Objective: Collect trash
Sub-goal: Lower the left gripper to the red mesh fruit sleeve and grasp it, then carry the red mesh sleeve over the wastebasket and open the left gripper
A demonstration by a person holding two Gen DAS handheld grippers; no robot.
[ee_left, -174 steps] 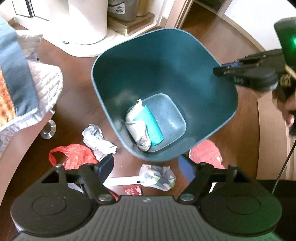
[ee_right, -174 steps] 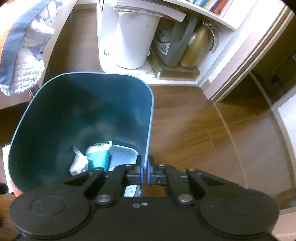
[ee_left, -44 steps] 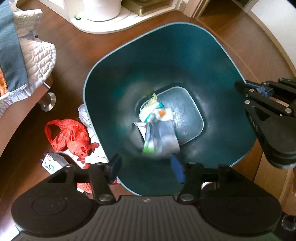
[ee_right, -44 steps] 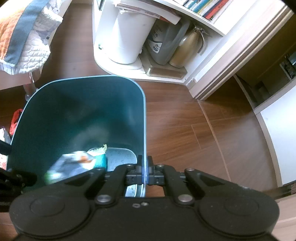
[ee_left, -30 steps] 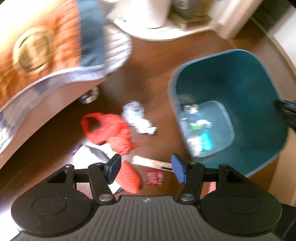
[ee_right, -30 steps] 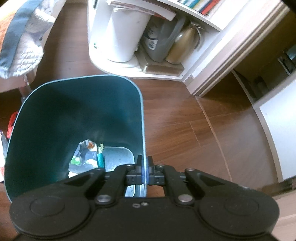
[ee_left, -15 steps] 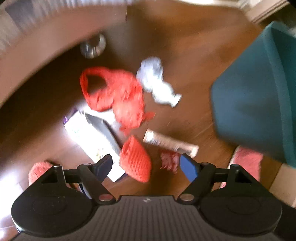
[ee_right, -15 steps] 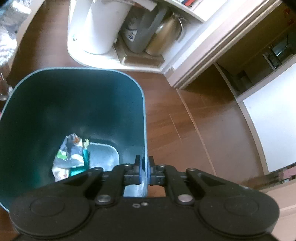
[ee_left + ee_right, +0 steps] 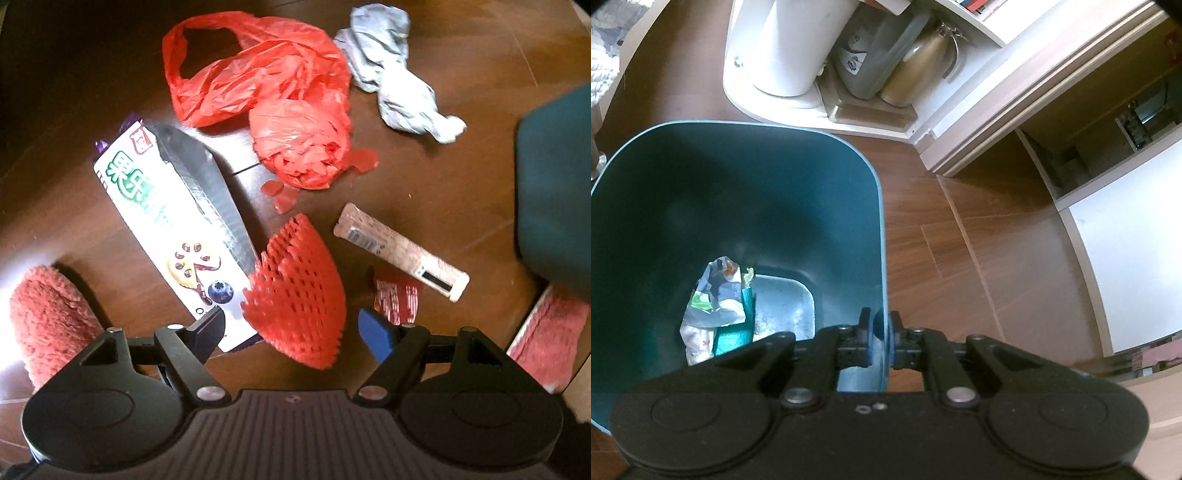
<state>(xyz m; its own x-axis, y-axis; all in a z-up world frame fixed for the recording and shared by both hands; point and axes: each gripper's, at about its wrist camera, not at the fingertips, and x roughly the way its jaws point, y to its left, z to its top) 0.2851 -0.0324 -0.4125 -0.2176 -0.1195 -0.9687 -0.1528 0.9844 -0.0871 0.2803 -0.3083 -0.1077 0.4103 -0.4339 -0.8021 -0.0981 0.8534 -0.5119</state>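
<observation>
My left gripper (image 9: 291, 325) is open and empty, low over the floor, with a red foam fruit net (image 9: 299, 291) between its fingers. Around it lie a white snack box (image 9: 170, 218), a red plastic bag (image 9: 266, 88), a crumpled grey tissue (image 9: 399, 77), a pale wrapper stick (image 9: 399, 251) and a small red packet (image 9: 397, 299). My right gripper (image 9: 881, 341) is shut on the rim of the teal trash bin (image 9: 882, 236). Crumpled wrappers (image 9: 716, 302) lie at the bin's bottom. The bin's outer wall shows at the right of the left wrist view (image 9: 554, 184).
Two red fluffy slippers lie on the wood floor, one at the left (image 9: 48, 317) and one at the right (image 9: 550, 332). Behind the bin stand a white cylinder (image 9: 790, 44), a grey jug (image 9: 875, 48) and a metal kettle (image 9: 919, 70) on a low white shelf.
My left gripper has swung away from above the bin, where a wrapper dropped in, and come down over the litter, now closer to the red foam net. My right gripper keeps its hold on the bin rim.
</observation>
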